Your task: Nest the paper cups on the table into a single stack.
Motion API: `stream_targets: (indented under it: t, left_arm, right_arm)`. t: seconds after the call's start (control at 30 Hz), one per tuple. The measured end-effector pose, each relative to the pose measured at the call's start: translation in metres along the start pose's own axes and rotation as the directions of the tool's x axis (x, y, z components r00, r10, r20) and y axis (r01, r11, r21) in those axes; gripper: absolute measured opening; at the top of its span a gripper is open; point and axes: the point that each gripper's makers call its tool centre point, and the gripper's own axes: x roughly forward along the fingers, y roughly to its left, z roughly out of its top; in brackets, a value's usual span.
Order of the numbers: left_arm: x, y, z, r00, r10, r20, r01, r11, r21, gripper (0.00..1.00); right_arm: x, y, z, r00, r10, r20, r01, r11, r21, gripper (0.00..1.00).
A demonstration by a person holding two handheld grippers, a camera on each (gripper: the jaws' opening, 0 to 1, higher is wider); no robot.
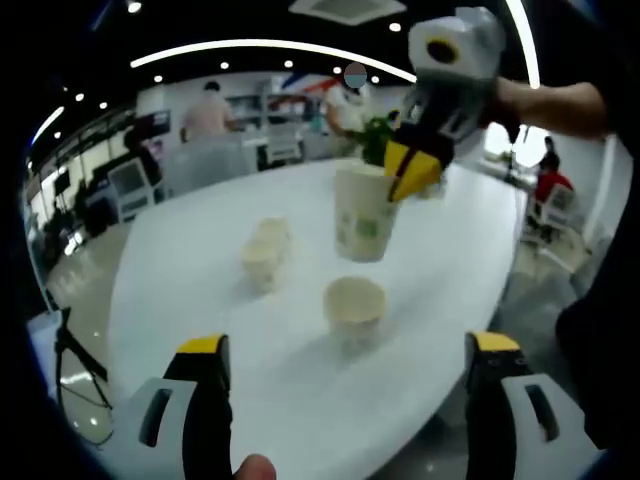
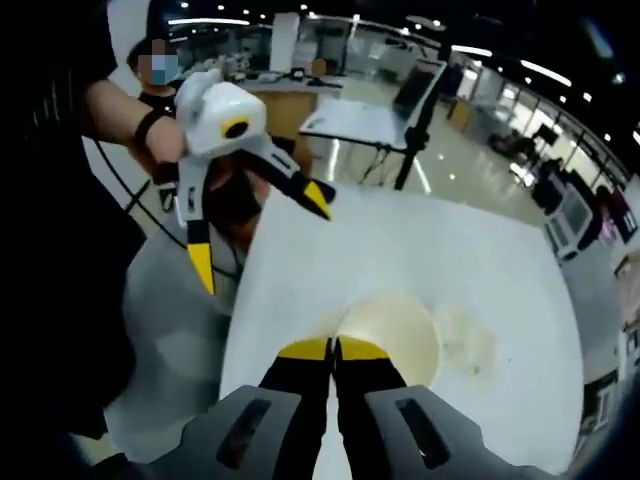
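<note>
A cup (image 1: 364, 212) is hanging pinched by its rim in the right gripper (image 1: 411, 176), needing lowering into the near cup (image 1: 354, 308), while the left gripper (image 1: 345, 375) is waiting with jaws spread.

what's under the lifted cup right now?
The lifted cup, pinched at its rim by the right tool, hangs over bare white table. An upright cup stands nearer the camera. The tool's jaws cover part of the rim.

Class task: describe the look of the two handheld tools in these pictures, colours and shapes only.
Both match. The right tool and the left tool have pale grey-white bodies with a round dark lens ringed in yellow, and black jaws tipped in yellow. A dark band shows at the wrist holding the left one.
</note>
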Motion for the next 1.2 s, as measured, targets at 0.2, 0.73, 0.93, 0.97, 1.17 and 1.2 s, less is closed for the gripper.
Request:
stream_targets:
  t: [0.2,0.73,0.93,0.97,1.17,1.2]
  left_arm:
    - [-0.001,0.002,-0.006,1.000,0.001,-0.011,-0.001,1.000,0.000,0.97]
    - [-0.005,0.009,-0.017,1.000,0.005,-0.027,-0.005,1.000,-0.002,0.97]
    - [-0.005,0.009,-0.018,1.000,0.006,-0.024,-0.006,1.000,-0.013,0.96]
    - [-0.005,0.009,-0.019,1.000,0.006,-0.028,-0.007,1.000,-0.009,0.96]
    - [-0.003,0.007,-0.020,1.000,0.006,-0.028,-0.006,1.000,-0.011,0.96]
    - [-0.003,0.006,-0.020,1.000,0.004,-0.029,-0.005,1.000,-0.010,0.96]
  right_arm:
    - [0.025,0.005,-0.010,1.000,0.016,-0.024,-0.016,1.000,-0.002,0.00]
    - [0.054,0.003,-0.031,0.997,0.017,-0.074,-0.018,1.000,-0.017,0.00]
    - [0.060,0.009,-0.036,0.996,0.022,-0.092,-0.025,0.999,-0.031,0.00]
    - [0.061,0.010,-0.036,0.995,0.024,-0.096,-0.026,0.999,-0.028,0.00]
    - [0.070,0.013,-0.045,0.994,0.026,-0.110,-0.028,0.999,-0.018,0.00]
    - [0.071,0.015,-0.046,0.993,0.030,-0.113,-0.033,0.999,-0.022,0.00]
